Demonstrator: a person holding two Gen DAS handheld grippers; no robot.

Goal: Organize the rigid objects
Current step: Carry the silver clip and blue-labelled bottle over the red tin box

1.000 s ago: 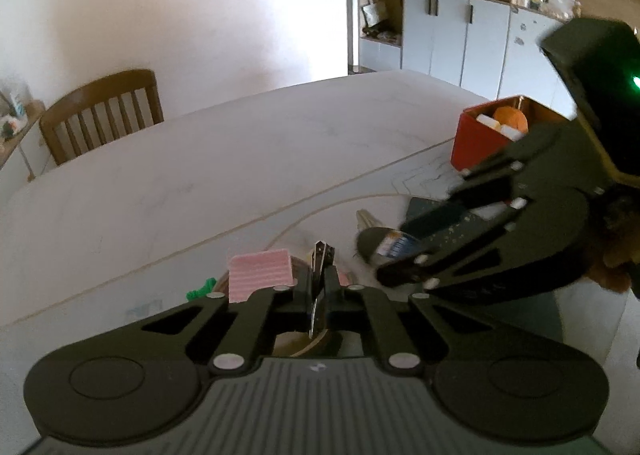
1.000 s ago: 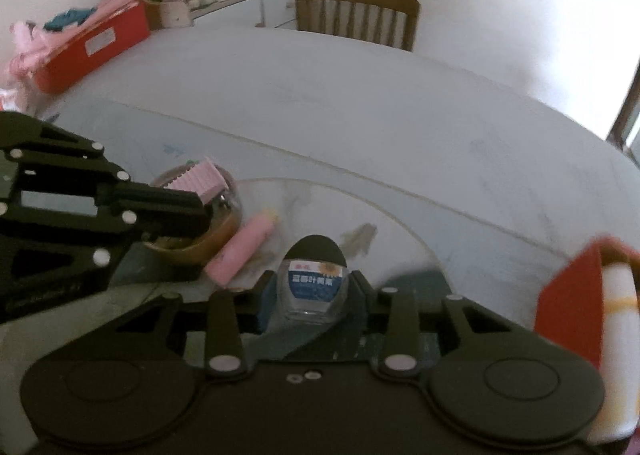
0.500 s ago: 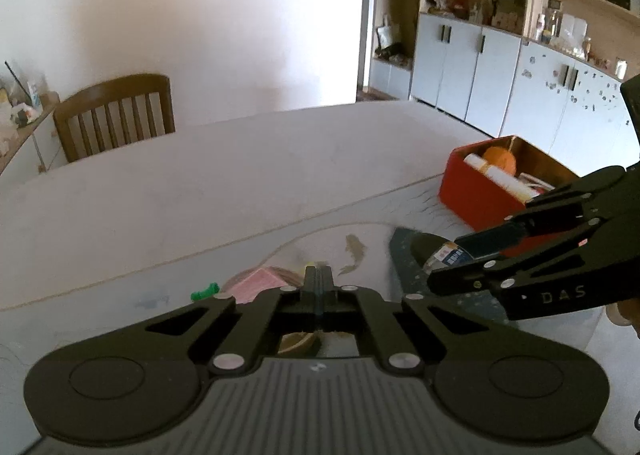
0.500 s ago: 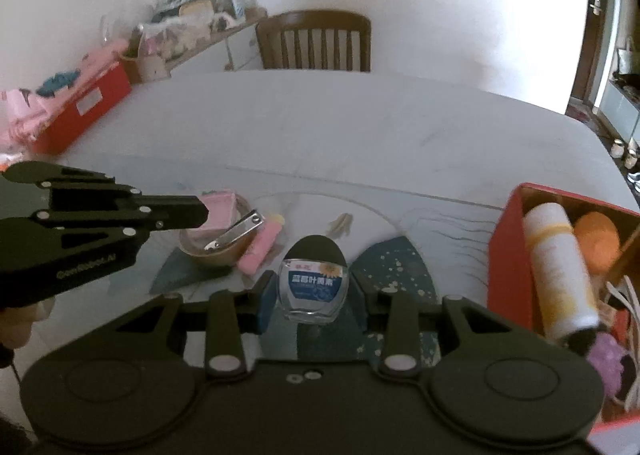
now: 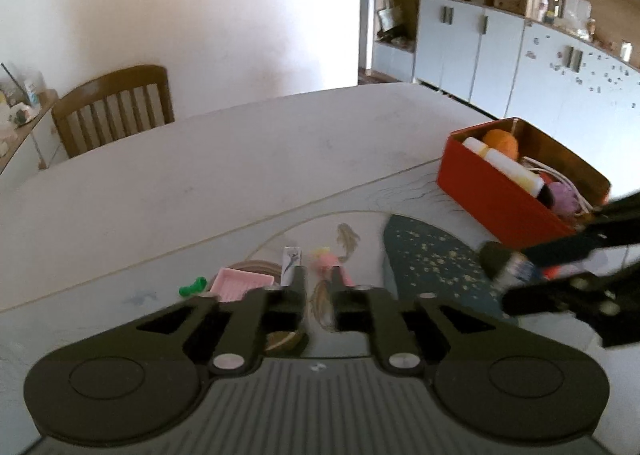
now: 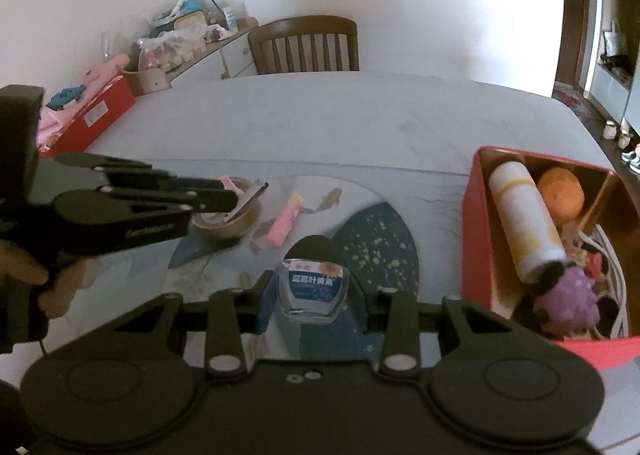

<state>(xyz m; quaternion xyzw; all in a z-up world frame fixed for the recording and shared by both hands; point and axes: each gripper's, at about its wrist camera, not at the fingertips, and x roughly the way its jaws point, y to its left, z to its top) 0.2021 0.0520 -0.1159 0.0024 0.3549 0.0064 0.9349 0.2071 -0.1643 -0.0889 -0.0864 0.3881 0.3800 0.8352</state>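
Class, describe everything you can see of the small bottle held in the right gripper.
The small bottle is clear, glass or plastic by its look, with a black cap and a blue-and-white printed label. It lies along the fingers, cap pointing away, clamped between the right gripper pads, lifted clear of the table, left of the red box.

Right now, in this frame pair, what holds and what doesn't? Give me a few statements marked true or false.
1. The right gripper holds a small clear jar with a blue label. True.
2. The red box is empty. False: it holds a white-and-yellow bottle and other items.
3. A wooden chair stands at the far side of the table. True.
4. The pink tube lies inside the red box. False: it lies on the table beside the brown bowl.
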